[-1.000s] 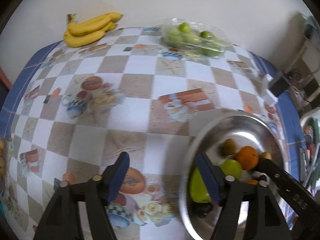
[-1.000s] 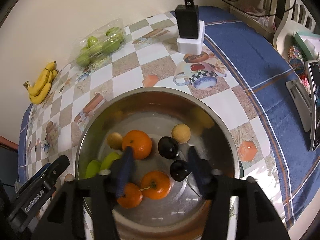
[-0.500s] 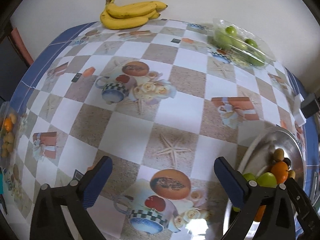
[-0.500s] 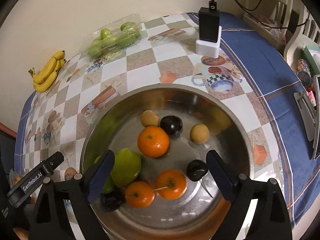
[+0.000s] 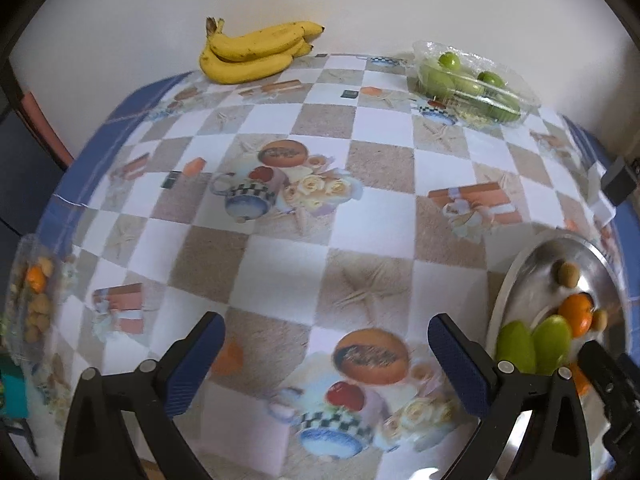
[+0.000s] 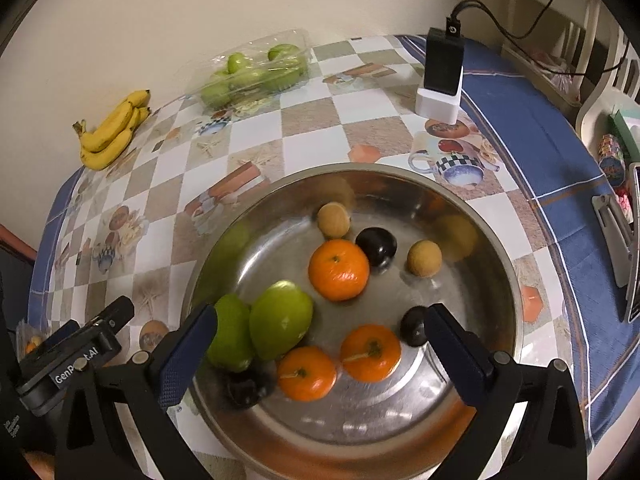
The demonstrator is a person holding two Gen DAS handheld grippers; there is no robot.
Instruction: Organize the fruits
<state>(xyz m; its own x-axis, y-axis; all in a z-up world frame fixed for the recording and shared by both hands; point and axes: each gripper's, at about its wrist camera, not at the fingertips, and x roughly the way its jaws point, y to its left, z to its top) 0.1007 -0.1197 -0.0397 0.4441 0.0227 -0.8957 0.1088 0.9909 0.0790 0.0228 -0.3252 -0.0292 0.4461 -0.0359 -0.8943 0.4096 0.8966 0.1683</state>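
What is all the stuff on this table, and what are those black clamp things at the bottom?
steel bowl: one, silver, near edge of the table.
oranges: three, orange, in the bowl.
green fruits: two, green, side by side at the bowl's left.
dark round fruits: three, near black, in the bowl.
small tan fruits: two, tan, at the bowl's far side.
bananas: one bunch, yellow, far edge by the wall.
clear pack of green fruit: one, far edge, right of the bananas.
black device on white base: one, far right, cable plugged in.
bag of small fruit: one, clear, left edge.
tablecloth: checked, blue border.
left gripper: black, blue pads, open, empty.
right gripper: same, open over the bowl.
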